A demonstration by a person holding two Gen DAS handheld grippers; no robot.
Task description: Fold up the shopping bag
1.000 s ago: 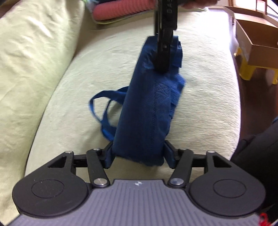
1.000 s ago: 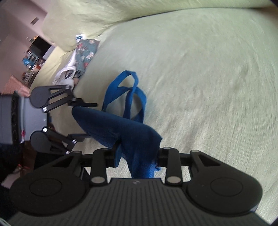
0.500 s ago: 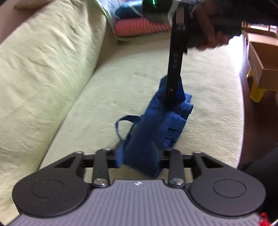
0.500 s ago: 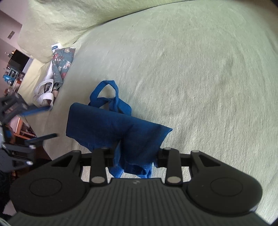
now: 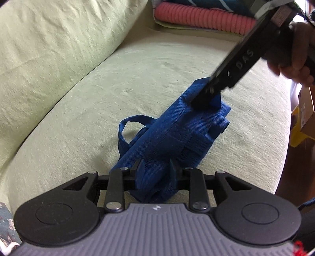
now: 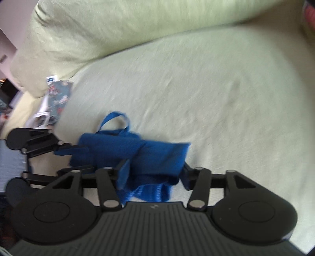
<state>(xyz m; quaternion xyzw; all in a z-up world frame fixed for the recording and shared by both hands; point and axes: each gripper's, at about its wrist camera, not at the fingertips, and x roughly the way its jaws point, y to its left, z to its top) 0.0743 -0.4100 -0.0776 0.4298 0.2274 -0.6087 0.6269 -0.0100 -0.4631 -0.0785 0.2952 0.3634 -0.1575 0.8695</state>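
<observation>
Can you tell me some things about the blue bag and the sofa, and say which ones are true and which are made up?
1. The shopping bag is blue. True.
2. The bag lies on a wooden floor. False: it is over the pale green sofa seat.
3. The left hand-held gripper has bag cloth between its fingers. True.
4. The bag is spread out flat and wide. False: it is bunched into a narrow folded bundle.
5. A handle loop sticks out from the bag's side. True.
6. The pink ribbed roll sits on top of the bag. False: it lies apart, at the far end of the sofa.
</observation>
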